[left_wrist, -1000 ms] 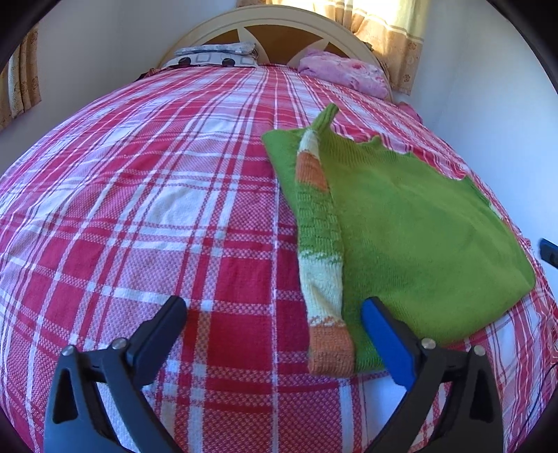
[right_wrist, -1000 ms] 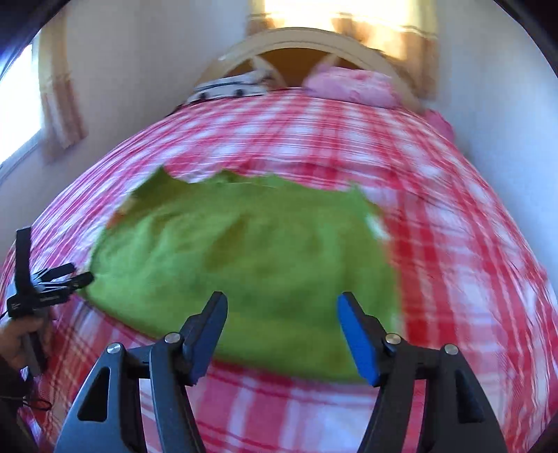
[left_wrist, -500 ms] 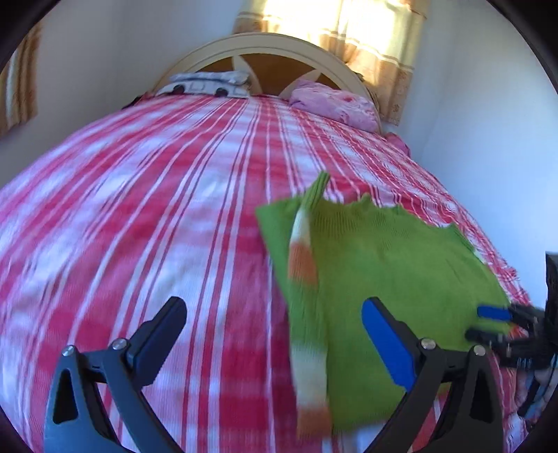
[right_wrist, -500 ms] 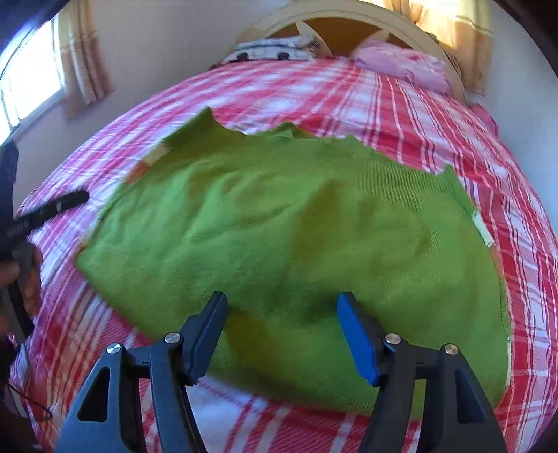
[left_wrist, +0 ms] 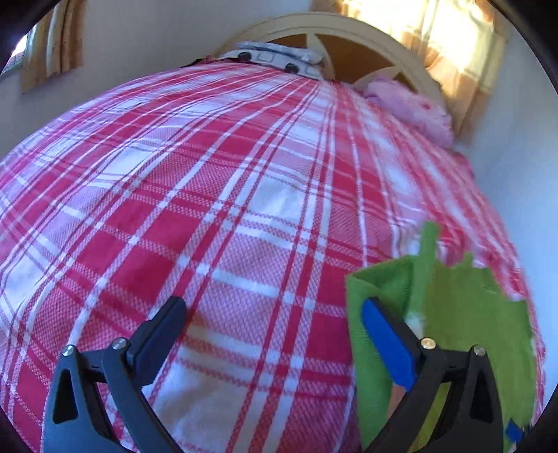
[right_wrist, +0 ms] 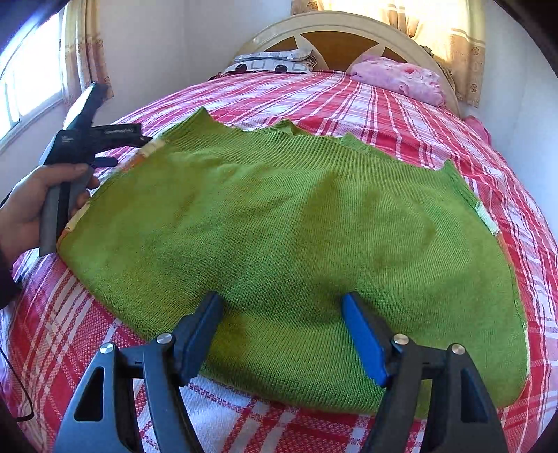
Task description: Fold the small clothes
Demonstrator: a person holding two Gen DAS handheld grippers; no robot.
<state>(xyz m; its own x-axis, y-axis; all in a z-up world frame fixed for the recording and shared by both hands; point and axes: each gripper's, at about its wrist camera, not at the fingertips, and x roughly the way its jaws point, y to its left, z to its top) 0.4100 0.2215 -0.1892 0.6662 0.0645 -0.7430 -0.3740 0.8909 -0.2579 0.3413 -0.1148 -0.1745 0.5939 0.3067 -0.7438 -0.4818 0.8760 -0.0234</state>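
A: Where is the green sweater (right_wrist: 286, 237) found, and how much free room is left around it?

B: It is spread flat on the red plaid bedspread (left_wrist: 195, 223), near the foot edge. A wide bare stretch of bedspread is seen beyond it, up to the headboard (right_wrist: 348, 31), where a patterned pillow (right_wrist: 275, 61) and a pink pillow (right_wrist: 401, 78) are laid.

A: What is hidden or unclear?

B: In the left wrist view the sweater is blurred and cut off at the lower right; its striped sleeve is barely made out.

A: And the claws?

B: The right gripper (right_wrist: 282, 334) is held spread over the near hem, its jaws having just been opening, with nothing pinched. The left gripper (left_wrist: 275, 334) is held in a hand (right_wrist: 31, 205) beside the sweater's sleeve edge, jaws apart, nothing grasped.
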